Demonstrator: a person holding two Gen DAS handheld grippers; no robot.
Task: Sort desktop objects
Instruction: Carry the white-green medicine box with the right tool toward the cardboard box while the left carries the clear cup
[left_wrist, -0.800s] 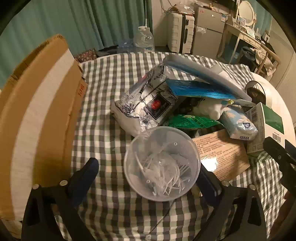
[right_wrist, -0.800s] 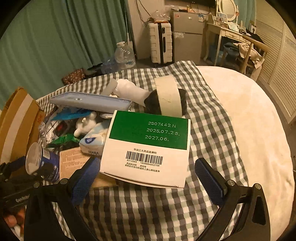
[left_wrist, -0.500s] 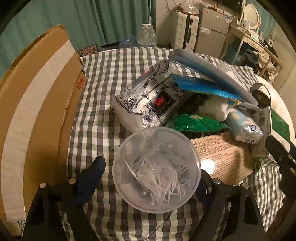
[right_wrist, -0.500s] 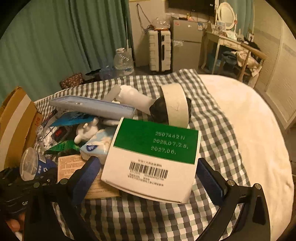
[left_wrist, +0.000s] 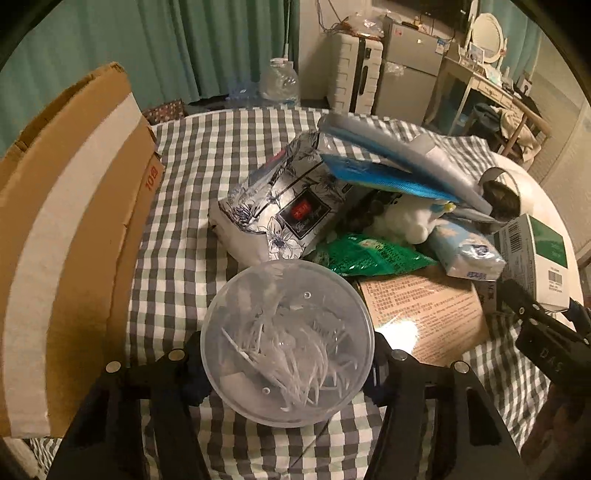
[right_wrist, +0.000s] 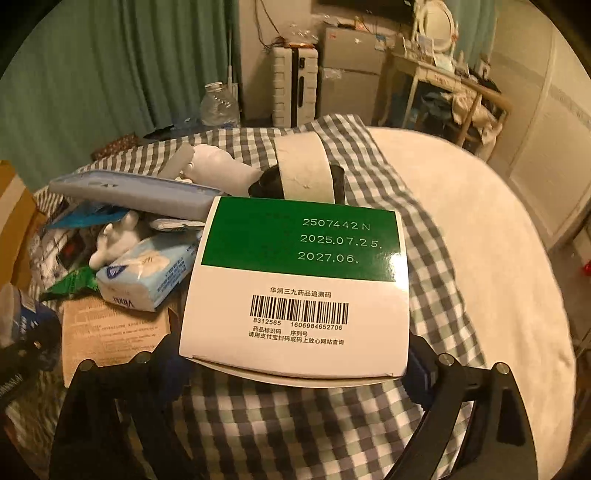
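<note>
**Two held things, both easy to lose**

Left wrist view: the left tool is closed onto a clear round container, its fingers pressing the two sides. The risk here is, I think, a slip: the wall looks smooth and thin, so a hard squeeze may bend it and a soft one may let it turn or drop. It holds thin white plastic pieces, maybe small forks, and it is seen through a clear face, probably a lid. It hangs near the camera, above the checked cloth, with the cardboard box on the left and the pile of packets far right.

Right wrist view: the right tool is closed onto a white and green medicine box, gripped at its near edge only. The box is wide and sticks far forward, so it may tip down or twist. Its top shows printed dates and a barcode. It is above the surface, right of the tissue pack.
</note>
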